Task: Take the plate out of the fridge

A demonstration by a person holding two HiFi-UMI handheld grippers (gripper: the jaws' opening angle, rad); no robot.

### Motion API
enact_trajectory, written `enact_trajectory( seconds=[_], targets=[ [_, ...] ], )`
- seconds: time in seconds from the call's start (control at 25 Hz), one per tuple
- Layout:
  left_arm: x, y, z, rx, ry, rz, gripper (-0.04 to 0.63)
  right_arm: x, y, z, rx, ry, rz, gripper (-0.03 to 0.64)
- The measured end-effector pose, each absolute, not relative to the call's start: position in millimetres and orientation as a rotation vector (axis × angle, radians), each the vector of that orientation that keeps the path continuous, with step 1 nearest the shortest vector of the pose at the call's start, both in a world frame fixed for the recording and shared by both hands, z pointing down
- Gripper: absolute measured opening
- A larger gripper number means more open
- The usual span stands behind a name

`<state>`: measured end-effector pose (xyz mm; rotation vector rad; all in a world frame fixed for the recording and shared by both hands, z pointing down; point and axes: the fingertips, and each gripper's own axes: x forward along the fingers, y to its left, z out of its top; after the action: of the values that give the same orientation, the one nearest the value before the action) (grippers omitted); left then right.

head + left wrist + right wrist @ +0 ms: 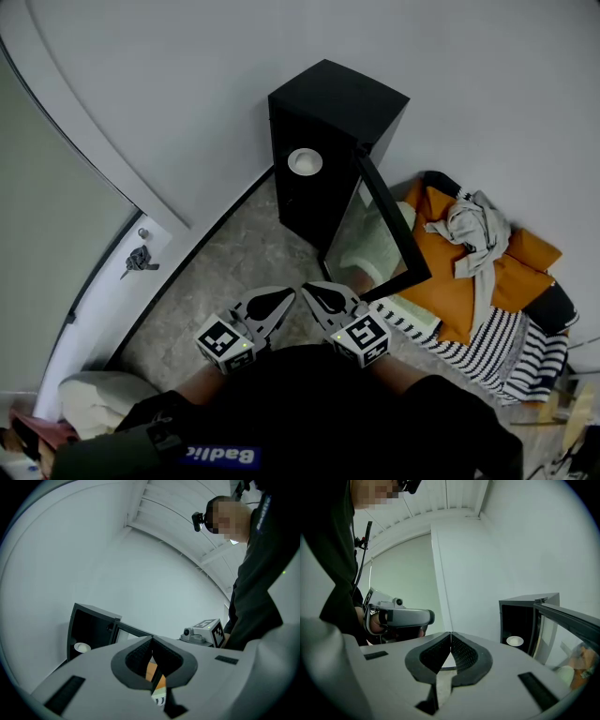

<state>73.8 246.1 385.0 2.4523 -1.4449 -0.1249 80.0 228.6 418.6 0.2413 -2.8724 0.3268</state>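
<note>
A small black fridge (328,159) stands against the white wall with its glass door (380,230) swung open to the right. Inside it sits a white plate (305,161), also seen as the plate (82,647) and the plate (514,641). My left gripper (286,298) and right gripper (307,291) hover side by side over the floor in front of the fridge, tips almost meeting. Both are shut with nothing between the jaws, as the left gripper (151,639) and right gripper (450,633) show. The plate is well apart from both.
An orange cushion (469,272) with a grey cloth (473,230) and striped fabric (497,342) lies right of the fridge door. A door frame (112,281) and a white bundle (94,394) are at the left. Marbled floor (225,272) lies between me and the fridge.
</note>
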Motion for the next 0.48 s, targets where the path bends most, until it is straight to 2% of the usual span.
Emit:
enact_trajectory(
  seconds=[0.48],
  targets=[
    [80, 226, 389, 2.432, -1.482, -0.115, 0.008, 89, 209, 422, 0.214, -2.872, 0.349, 0.011]
  ],
)
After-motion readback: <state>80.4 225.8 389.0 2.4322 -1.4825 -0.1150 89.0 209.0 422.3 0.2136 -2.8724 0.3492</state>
